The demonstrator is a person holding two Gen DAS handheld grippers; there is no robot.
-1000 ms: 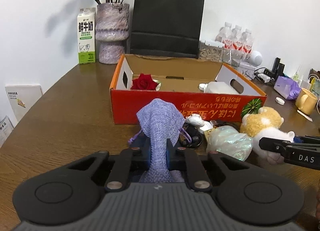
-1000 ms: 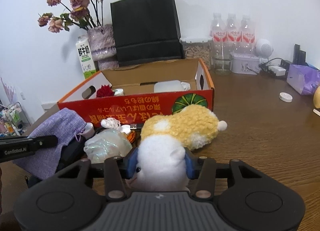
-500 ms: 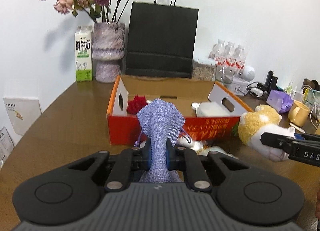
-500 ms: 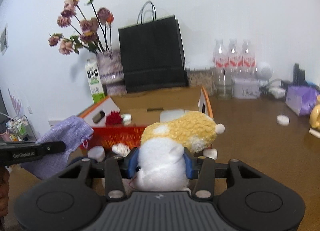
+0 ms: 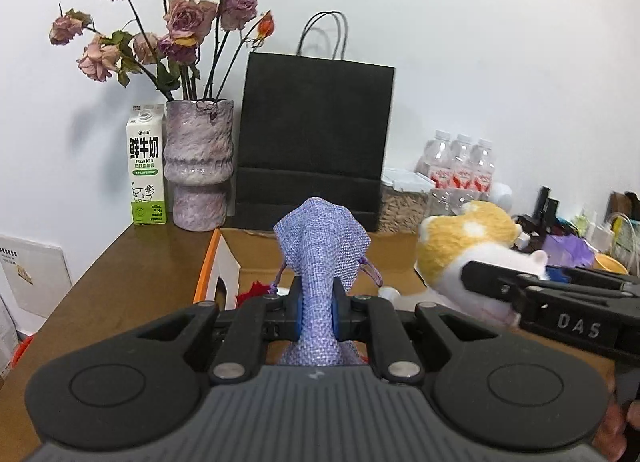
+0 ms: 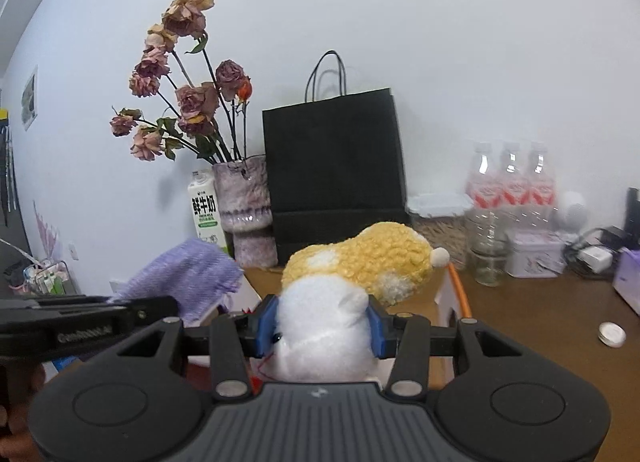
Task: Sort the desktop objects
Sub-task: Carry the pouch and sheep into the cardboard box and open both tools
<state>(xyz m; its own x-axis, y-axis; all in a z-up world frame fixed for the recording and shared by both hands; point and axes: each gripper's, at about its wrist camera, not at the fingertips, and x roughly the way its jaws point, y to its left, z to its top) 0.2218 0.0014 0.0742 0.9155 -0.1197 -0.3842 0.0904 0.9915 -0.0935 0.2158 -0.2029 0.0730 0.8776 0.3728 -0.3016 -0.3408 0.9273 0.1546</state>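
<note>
My left gripper (image 5: 317, 316) is shut on a lilac woven drawstring pouch (image 5: 320, 250) and holds it in the air above the orange cardboard box (image 5: 208, 262). My right gripper (image 6: 318, 326) is shut on a yellow and white plush toy (image 6: 360, 262), also lifted over the box (image 6: 456, 286). The plush shows at the right of the left wrist view (image 5: 464, 238), and the pouch at the left of the right wrist view (image 6: 188, 278). A red fabric rose (image 5: 252, 290) lies inside the box.
Behind the box stand a black paper bag (image 5: 316, 142), a purple vase of dried roses (image 5: 199, 166) and a milk carton (image 5: 146, 166). Water bottles (image 6: 512, 186), jars, a tin and cables crowd the back right. A small white cap (image 6: 612, 334) lies on the wooden table.
Both grippers have risen from the table and moved forward over the box, carrying the pouch and the plush. The loose items in front of the box have dropped out of view.
</note>
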